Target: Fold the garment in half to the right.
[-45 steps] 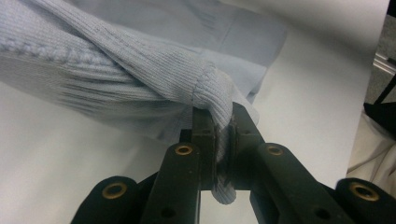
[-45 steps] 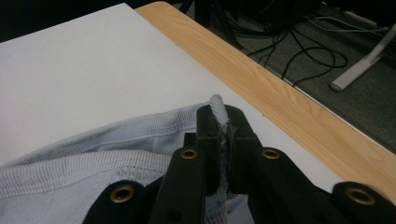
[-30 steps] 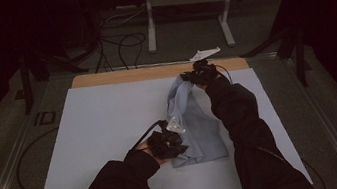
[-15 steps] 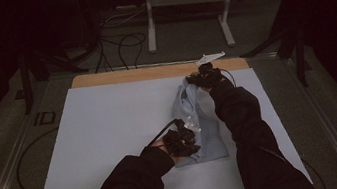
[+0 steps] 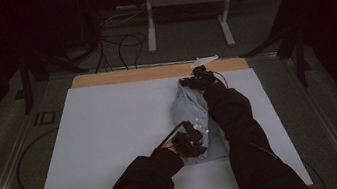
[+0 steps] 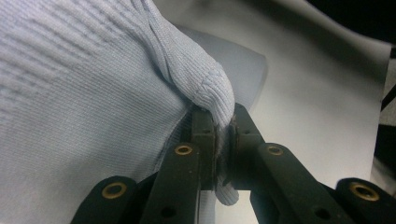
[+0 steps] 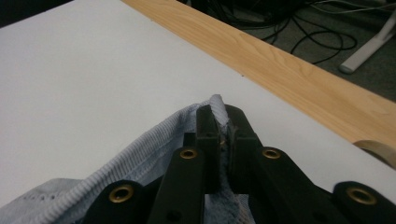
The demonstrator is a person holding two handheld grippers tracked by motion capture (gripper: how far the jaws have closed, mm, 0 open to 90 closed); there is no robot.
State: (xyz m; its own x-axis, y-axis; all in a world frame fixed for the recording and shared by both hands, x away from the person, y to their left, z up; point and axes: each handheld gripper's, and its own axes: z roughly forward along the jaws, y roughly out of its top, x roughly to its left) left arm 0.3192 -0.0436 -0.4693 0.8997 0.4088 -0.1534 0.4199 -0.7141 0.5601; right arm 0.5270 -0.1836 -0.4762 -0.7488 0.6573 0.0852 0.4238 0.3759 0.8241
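A pale blue knit garment point(image 5: 194, 116) lies at the white table's point(image 5: 111, 133) three o'clock side. Left gripper point(image 6: 223, 135) pinches its near edge (ribbed hem); right gripper point(image 7: 222, 122) pinches the twelve o'clock end.

Pale blue knit garment point(image 5: 194, 116), bunched lengthwise right of centre in the high view, running from upper middle down toward lower middle of the white surface. Fine ribbed weave up close in the left gripper view point(image 6: 93, 93), one rolled hem edge pinched at lower centre. Ribbed border point(image 7: 154, 144) in the right gripper view rising from lower left to a pinched peak at centre.
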